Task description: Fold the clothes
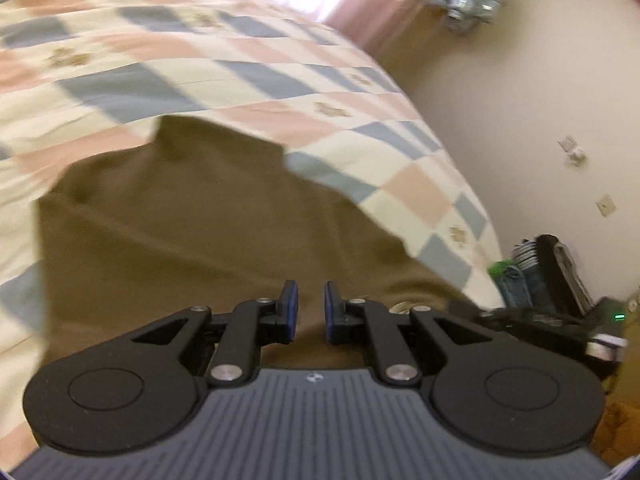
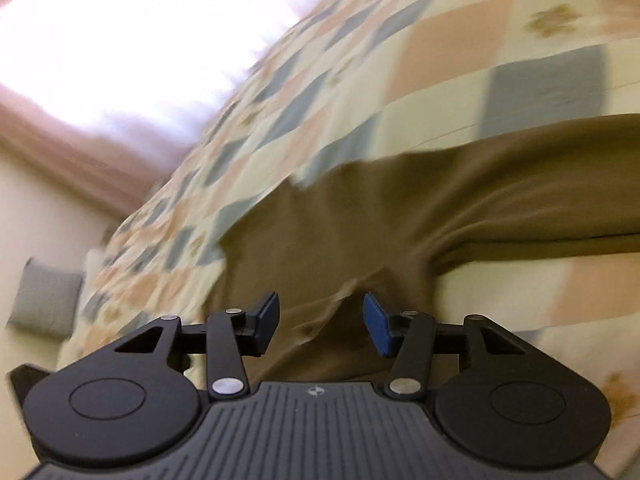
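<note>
An olive-brown garment [image 1: 180,220] lies spread on a checked bedspread [image 1: 160,64]. My left gripper [image 1: 311,308] hovers over its near part, jaws a narrow gap apart with nothing between them. In the right wrist view the same garment [image 2: 400,208] lies on the bedspread [image 2: 360,80], one part stretching right. My right gripper [image 2: 322,322] is open above a raised fold [image 2: 344,300] of the cloth, which sits between the blue pads without being pinched. Both views are motion-blurred.
A cream wall [image 1: 540,100] with sockets stands right of the bed. Dark bags and stacked items [image 1: 544,276] sit on the floor at the bed's corner. A bright window with pink curtains [image 2: 80,140] lies beyond. A grey cushion [image 2: 44,300] sits at left.
</note>
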`<state>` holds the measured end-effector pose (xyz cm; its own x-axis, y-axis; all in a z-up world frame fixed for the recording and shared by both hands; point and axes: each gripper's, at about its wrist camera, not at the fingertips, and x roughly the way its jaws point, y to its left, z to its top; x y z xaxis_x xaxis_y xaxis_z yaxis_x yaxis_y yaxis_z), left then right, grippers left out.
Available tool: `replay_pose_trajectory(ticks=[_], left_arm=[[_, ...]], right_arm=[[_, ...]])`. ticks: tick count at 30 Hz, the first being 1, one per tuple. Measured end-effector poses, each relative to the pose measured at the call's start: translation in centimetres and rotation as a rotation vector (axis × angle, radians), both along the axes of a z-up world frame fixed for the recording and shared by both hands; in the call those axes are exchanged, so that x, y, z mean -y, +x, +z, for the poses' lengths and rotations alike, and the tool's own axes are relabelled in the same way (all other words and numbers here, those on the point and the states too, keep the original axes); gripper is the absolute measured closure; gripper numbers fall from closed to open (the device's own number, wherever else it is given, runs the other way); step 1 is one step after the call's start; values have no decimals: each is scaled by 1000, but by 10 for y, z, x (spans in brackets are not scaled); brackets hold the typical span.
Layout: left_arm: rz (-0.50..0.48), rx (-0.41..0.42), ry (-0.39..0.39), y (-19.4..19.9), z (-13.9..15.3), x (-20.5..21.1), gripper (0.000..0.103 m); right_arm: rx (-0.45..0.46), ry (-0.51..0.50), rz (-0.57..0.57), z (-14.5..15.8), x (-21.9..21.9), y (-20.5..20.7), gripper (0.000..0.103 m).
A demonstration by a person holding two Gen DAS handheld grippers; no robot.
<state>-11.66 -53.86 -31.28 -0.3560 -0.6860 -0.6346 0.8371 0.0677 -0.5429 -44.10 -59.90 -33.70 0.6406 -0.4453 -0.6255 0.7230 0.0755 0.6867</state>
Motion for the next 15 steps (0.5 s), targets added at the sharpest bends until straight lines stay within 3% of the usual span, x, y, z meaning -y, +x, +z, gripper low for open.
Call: replay_pose_trajectory(ticks=[2,4,5,6,8,11,15], left_arm=[[-6,-7,-6,-9,1,10,94],[-2,-25,-1,-13,0,16,94],[-1,-23,3,-16,0,18,94],[-1,-19,8,-18,0,19,94],[-17,-5,16,-24,0,20,94],[-60,-3,35,-40,-6,24,94],[-139,5,78,-72,-27,29,94]], right_arm=[[63,47,-80,-19,15,-13,65],[128,105,-155,-39,29,-25,85],[173,152,-175,-52,35,-26,90],[225,176,-165,-61,39,-25,97],[280,177,-93,-70,37,-13,98],[222,162,74,-72,21,10,99],[106,189,142,-93,8,25,99]])
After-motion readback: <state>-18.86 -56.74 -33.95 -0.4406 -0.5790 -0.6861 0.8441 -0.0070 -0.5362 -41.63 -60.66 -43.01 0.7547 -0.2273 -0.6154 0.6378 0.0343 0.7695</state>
